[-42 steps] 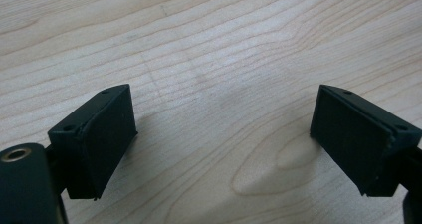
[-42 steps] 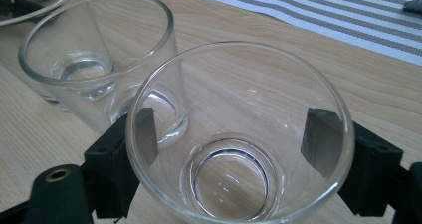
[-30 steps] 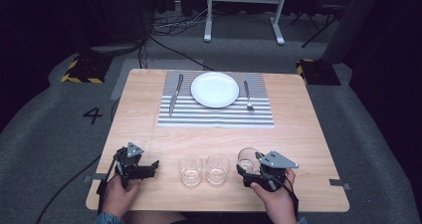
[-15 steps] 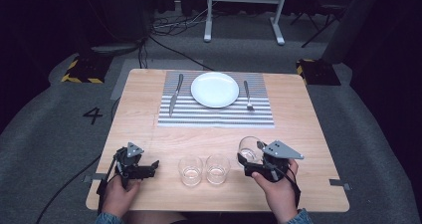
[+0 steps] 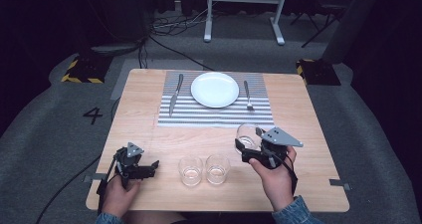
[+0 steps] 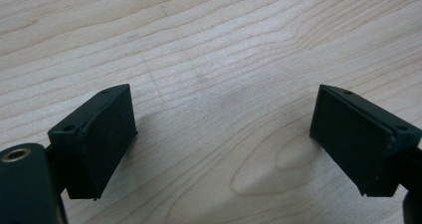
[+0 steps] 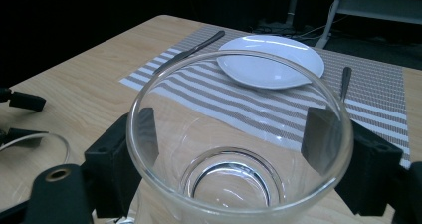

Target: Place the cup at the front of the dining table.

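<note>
My right gripper point(image 5: 248, 144) is shut on a clear empty glass point(image 5: 246, 134), held just short of the striped placemat point(image 5: 215, 113). In the right gripper view the glass point(image 7: 239, 134) sits between the two black pads point(image 7: 323, 134), one on each side of its wall. Two more empty glasses point(image 5: 190, 170) point(image 5: 217, 168) stand side by side near the front edge. Left of them my left gripper point(image 5: 149, 168) rests low at the table, and its jaws point(image 6: 224, 134) stand wide open over bare wood.
On the placemat lie a white plate point(image 5: 215, 89), a knife point(image 5: 175, 93) to its left and a fork point(image 5: 247, 94) to its right. The wooden table point(image 5: 308, 134) shows bare wood around the mat. A metal stand point(image 5: 244, 5) and cables lie on the floor beyond.
My right gripper has carried its glass out of the row with the other two glasses, toward the placemat. The left gripper has stayed where it was.
</note>
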The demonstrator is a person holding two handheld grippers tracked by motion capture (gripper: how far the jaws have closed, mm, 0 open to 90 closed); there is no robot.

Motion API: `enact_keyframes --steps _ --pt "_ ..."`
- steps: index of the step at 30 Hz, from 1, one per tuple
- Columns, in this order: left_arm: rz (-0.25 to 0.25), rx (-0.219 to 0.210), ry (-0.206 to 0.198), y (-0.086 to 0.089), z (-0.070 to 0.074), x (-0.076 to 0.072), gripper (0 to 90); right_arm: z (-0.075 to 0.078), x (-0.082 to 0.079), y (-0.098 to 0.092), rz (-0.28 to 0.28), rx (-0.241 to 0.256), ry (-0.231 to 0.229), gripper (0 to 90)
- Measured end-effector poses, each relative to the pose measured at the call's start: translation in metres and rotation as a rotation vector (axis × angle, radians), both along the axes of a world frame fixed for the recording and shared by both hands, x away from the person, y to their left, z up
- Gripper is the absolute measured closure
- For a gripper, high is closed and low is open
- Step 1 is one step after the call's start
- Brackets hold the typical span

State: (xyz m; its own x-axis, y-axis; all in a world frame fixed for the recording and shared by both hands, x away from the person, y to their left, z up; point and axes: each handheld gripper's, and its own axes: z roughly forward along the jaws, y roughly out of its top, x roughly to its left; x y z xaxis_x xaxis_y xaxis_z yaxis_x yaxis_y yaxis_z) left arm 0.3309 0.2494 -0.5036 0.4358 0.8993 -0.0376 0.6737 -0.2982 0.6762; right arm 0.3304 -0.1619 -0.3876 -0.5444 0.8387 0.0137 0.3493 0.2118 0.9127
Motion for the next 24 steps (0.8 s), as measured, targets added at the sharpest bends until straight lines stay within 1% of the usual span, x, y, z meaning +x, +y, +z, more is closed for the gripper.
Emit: enact_keyframes --steps 2,3,4,6,7,9,12,13,18,23,24 --pt "0.0 0.001 0.0 0.0 0.0 0.0 10.9 0.002 0.004 0.002 -0.006 0.011 0.003 19.4" --pt "-0.001 0.001 0.002 0.0 0.0 0.0 10.9 0.003 0.005 0.003 -0.012 0.006 0.005 19.4" --pt "0.0 0.0 0.0 0.0 0.0 0.0 10.9 0.004 0.008 0.004 -0.015 0.006 0.001 19.4" --pt "0.0 0.0 0.0 0.0 0.0 0.0 10.9 0.005 0.011 0.006 -0.027 0.01 0.007 19.4" --pt "0.0 0.0 0.0 0.0 0.0 0.0 10.9 0.008 0.016 0.008 -0.032 0.0 -0.001 19.4" --pt "0.0 0.001 0.0 0.0 0.0 0.0 10.9 0.009 0.018 0.009 -0.036 -0.003 -0.001 19.4" --pt "0.0 0.0 0.0 0.0 0.0 0.0 10.9 0.015 0.029 0.014 -0.048 -0.003 0.005 19.4" --pt "0.0 0.0 0.0 0.0 0.0 0.0 10.9 0.015 0.029 0.014 -0.048 -0.003 0.005 19.4" --pt "0.0 0.0 0.0 0.0 0.0 0.0 10.9 0.022 0.043 0.021 -0.054 -0.006 -0.002 19.4" --pt "0.0 0.001 0.0 0.0 0.0 0.0 10.9 0.025 0.056 0.029 -0.06 -0.002 0.007 19.4" --pt "0.0 0.0 0.0 0.0 0.0 0.0 10.9 0.026 0.061 0.032 -0.061 0.005 0.009 19.4"
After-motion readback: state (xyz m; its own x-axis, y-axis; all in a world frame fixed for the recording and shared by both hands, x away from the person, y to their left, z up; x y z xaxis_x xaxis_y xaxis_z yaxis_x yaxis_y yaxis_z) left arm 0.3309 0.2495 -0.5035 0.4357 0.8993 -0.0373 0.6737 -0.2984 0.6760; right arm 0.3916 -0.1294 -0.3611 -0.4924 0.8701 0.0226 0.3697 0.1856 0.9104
